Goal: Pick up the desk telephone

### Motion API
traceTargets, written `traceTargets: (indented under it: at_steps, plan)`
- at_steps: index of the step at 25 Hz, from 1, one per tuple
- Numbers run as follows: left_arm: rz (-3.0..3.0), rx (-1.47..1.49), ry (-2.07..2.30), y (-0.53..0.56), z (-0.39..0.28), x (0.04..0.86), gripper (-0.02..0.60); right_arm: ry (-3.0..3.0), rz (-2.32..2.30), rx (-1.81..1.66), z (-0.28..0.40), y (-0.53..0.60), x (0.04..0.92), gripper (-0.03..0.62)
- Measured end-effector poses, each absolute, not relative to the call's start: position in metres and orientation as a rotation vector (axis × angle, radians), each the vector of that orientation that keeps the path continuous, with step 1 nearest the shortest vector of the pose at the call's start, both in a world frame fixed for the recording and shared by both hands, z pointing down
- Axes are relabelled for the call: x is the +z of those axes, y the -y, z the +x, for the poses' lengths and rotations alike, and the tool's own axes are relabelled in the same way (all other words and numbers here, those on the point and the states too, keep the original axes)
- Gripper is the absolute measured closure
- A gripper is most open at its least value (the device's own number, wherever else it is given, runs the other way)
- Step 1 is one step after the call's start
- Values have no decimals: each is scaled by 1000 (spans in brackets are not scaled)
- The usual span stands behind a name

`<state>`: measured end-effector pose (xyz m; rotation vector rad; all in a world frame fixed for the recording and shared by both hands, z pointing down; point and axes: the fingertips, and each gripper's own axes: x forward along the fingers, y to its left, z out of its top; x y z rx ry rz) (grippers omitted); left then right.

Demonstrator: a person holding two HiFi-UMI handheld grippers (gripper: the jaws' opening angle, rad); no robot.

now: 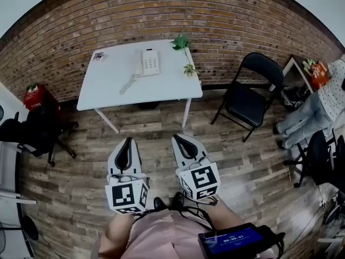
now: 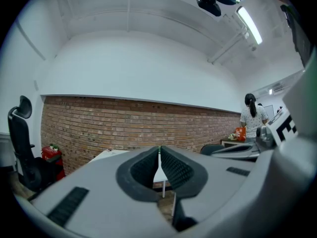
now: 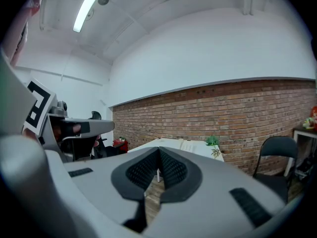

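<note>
Left gripper (image 1: 128,140) and right gripper (image 1: 176,137) hanging side by side over wood floor (image 1: 161,125). Jaws of both pressing together, nothing sitting between them. White table (image 1: 108,95) standing well ahead, against brick wall (image 1: 215,15). Desk telephone (image 1: 149,62) lying on tabletop near wall. Handset (image 1: 128,83) resting off base, toward table's front-left. Green plant (image 1: 183,43) sitting at table's right rear corner. Black folding chair (image 1: 248,99) standing right of table.

Held out in front of the body, side by side and slightly apart, the left tool (image 1: 128,140) and the right tool (image 1: 177,138) both point forward. Each has its jaws pressed together with nothing between them.
</note>
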<state>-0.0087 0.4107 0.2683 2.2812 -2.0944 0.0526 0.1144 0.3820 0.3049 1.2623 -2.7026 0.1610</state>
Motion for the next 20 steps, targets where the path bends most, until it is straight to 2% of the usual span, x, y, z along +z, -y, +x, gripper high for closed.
traceTargets:
  at_steps: [7, 13, 20]
  plan:
    - [2240, 116, 2128, -402, -4, 278, 560, 2711, 1248, 175, 126, -359, 310, 592]
    - [2181, 108, 2135, -378, -25, 294, 560, 2686, 1228, 209, 111, -329, 326, 592]
    - [2190, 105, 2088, -300, -72, 317, 560, 2623, 1299, 196, 74, -253, 340, 591]
